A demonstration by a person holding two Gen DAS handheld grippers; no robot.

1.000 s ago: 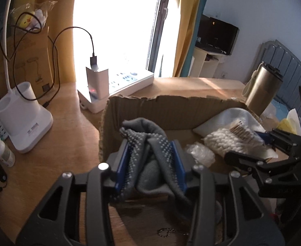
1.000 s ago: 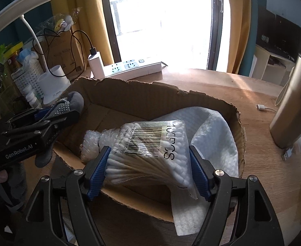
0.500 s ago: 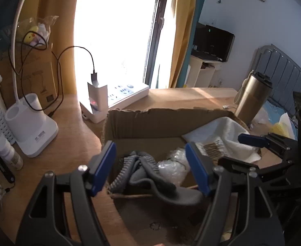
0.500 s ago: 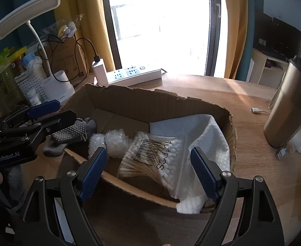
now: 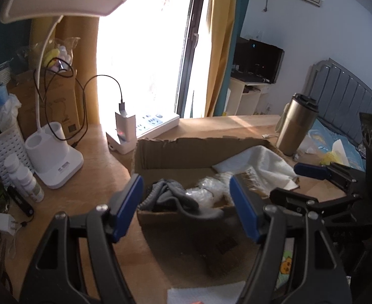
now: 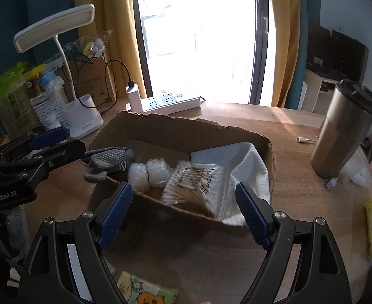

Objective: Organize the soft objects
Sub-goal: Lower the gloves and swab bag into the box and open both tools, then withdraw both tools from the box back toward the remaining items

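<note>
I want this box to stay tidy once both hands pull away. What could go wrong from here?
1. The grey sock hangs over the cardboard box's near wall, so it might slide out onto the desk.
2. The white cloth and the cotton swab bag also overlap that near edge and could slip out if the box gets nudged.
3. The open left hand-held gripper sits close to the sock and might snag it.

The left gripper (image 5: pixel 186 202) no longer clamps the grey sock (image 5: pixel 170 197); its jaws stand apart, pulled back, the sock draped over the cardboard box's (image 6: pixel 186 129) near-left edge. The right gripper (image 6: pixel 183 210) releases the cotton-swab bag (image 6: pixel 198 182), now lying inside.
</note>
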